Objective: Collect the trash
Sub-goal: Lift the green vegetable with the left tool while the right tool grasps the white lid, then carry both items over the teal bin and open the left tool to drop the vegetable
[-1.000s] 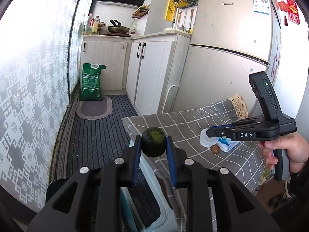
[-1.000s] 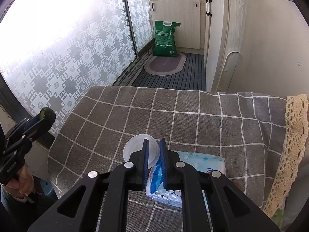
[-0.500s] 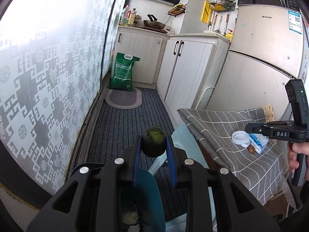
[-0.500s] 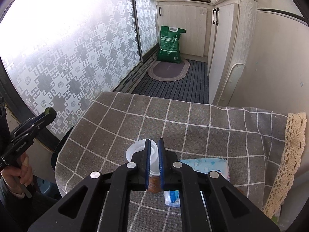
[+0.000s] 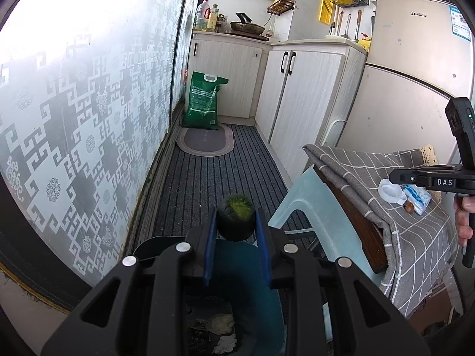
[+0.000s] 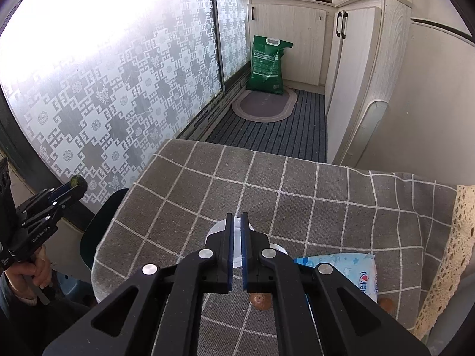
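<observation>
My left gripper [image 5: 236, 222] is shut on a dark green round piece of fruit [image 5: 236, 218] and holds it above a teal trash bin [image 5: 252, 279] with scraps at its bottom. From the right wrist view, that left gripper [image 6: 74, 185] is at the far left, off the table. My right gripper [image 6: 236, 216] hovers over the grey checked tablecloth [image 6: 267, 184], its jaws closing and almost together, with nothing between them. Just beyond its tips lies a clear plastic lid [image 6: 213, 231]. A blue wipes packet [image 6: 350, 267] and a brown nut [image 6: 261, 301] lie beside it.
A pale blue plastic stool [image 5: 299, 195] stands between the bin and the table. A green sack [image 5: 203, 101] and an oval mat [image 5: 204, 142] lie at the far end of the striped floor. White cabinets [image 5: 297, 95] and a fridge [image 5: 409, 89] line the right side.
My left gripper swung away from the table edge, carrying the green fruit over the bin. My right gripper came off the blue packet and now sits over the plastic lid with narrower jaws.
</observation>
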Demonstrator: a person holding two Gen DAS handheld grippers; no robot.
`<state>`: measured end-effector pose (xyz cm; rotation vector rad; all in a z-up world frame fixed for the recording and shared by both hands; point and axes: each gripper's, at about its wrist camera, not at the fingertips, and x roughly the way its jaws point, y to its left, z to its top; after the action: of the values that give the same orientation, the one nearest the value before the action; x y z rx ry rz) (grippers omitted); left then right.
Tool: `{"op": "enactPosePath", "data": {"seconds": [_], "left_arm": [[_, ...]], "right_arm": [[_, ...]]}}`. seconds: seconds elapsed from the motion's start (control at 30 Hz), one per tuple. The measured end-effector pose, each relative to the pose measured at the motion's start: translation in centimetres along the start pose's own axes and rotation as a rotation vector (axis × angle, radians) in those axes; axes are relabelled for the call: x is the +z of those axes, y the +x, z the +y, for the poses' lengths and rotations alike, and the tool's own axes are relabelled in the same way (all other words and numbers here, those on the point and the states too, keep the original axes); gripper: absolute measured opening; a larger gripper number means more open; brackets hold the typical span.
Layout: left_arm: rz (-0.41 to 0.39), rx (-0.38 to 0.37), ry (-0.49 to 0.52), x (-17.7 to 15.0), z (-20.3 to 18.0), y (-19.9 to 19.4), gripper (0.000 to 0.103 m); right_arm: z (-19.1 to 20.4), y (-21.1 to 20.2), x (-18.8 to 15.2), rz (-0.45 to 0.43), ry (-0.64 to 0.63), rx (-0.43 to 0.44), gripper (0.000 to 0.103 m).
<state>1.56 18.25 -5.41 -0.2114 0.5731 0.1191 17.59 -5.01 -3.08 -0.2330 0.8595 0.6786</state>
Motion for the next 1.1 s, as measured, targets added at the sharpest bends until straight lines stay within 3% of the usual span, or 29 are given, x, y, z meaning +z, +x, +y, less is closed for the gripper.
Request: {"op": "enactPosePath", "data": {"seconds": [0.2, 0.4, 0.83, 1.1], "left_arm": [[0.008, 0.006, -0.003, -0.3, 0.8, -0.2, 0.027], [0.019, 0.014, -0.003, -0.6, 1.4, -0.4, 0.027], [0.023, 0.026, 0.002, -1.0, 2.4, -1.1, 0.027], [0.025, 0.021, 0.015, -1.3, 2.2, -1.5, 0.027]], "right_arm": [[-0.7, 0.8, -0.2, 0.016, 0.037, 0.016, 0.005], [0.1, 1.3, -0.1, 0.022, 0.028, 0.026, 0.018], [0.8, 1.6, 0.1, 0.023, -0.02, -0.037, 0.02], [0.9, 0.7, 0.1, 0.002, 0.012, 0.006, 0.02]]}}
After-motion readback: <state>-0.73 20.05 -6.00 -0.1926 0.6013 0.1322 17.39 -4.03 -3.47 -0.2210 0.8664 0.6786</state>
